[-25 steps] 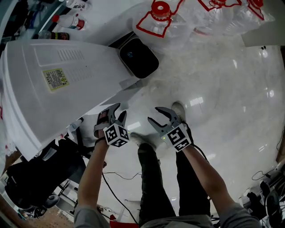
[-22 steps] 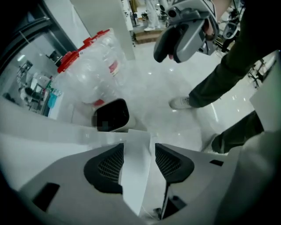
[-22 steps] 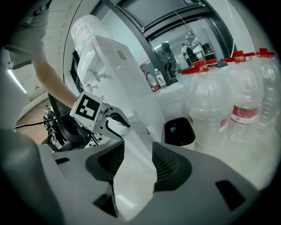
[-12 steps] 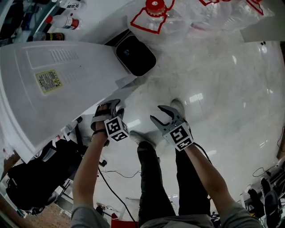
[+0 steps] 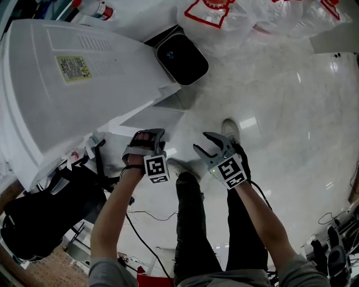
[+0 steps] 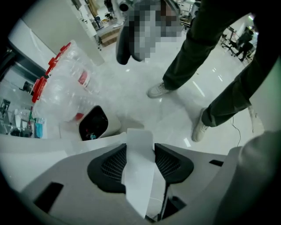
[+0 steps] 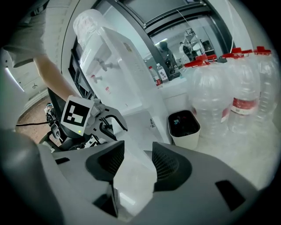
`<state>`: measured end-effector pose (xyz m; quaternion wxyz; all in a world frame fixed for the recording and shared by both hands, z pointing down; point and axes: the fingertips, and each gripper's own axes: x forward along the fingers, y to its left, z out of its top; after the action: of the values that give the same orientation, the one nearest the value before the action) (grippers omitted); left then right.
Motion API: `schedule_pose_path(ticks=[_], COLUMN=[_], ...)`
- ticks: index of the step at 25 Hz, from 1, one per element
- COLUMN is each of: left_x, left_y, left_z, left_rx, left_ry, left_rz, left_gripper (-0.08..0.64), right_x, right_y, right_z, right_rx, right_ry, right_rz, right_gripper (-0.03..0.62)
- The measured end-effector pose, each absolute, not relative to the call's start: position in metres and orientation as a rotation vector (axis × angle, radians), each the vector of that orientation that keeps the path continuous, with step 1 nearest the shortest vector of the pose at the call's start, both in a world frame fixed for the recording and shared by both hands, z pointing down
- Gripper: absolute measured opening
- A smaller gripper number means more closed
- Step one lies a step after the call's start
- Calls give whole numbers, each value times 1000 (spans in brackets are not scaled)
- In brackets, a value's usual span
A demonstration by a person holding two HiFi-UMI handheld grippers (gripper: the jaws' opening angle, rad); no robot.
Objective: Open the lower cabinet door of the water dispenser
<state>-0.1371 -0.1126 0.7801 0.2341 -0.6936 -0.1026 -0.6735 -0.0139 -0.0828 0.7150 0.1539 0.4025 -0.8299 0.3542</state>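
The white water dispenser (image 5: 67, 95) fills the upper left of the head view and stands tall in the right gripper view (image 7: 114, 57). Its lower cabinet door (image 5: 148, 116) stands ajar, swung out over the floor. My left gripper (image 5: 147, 137) points almost straight down over the door's top edge. In the left gripper view that white edge (image 6: 139, 176) fills the gap between the pads, so the left gripper (image 6: 140, 151) is shut on it. My right gripper (image 5: 206, 144) hangs open to the right, apart from the door. Beyond its jaws (image 7: 137, 160) show the door (image 7: 134, 176) and the left gripper (image 7: 112, 121).
A small waste bin (image 5: 182, 59) with a black liner stands by the dispenser's side. Large clear water bottles (image 5: 219, 14) with red caps stand behind it. My own legs and shoes (image 5: 190, 224) are below the grippers. Cables (image 5: 140, 216) and black gear (image 5: 39, 207) lie at the lower left.
The left gripper has rolled and shifted along with the door's top edge, and the door now stands further out from the cabinet. The right gripper has drifted slightly, still open.
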Motion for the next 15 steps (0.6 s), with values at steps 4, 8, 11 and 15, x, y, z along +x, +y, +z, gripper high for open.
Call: schedule_pose_path(ticks=[4,8,11,15], left_x=[-160,-177,-198,-233], left_y=[-78,-54,-34,-13], left_z=[779,772,775,782], left_rx=[-1841,-1782,-1725,-1637], left_ry=[-405,-427,-517,-666], left_rz=[-1768,-1609,-1535,-1510], left_gripper=[201,201,201,201], right_x=[-40,-72,-96,-128], right_y=[-66,-48,-40,-37], right_z=[715,717,719,722], right_rx=[1155,1137,1126,1149], right_ry=[-2383,-2391,-2391,-2383], right_rz=[1034,1008,995,979], right_gripper=[204,204,204,204])
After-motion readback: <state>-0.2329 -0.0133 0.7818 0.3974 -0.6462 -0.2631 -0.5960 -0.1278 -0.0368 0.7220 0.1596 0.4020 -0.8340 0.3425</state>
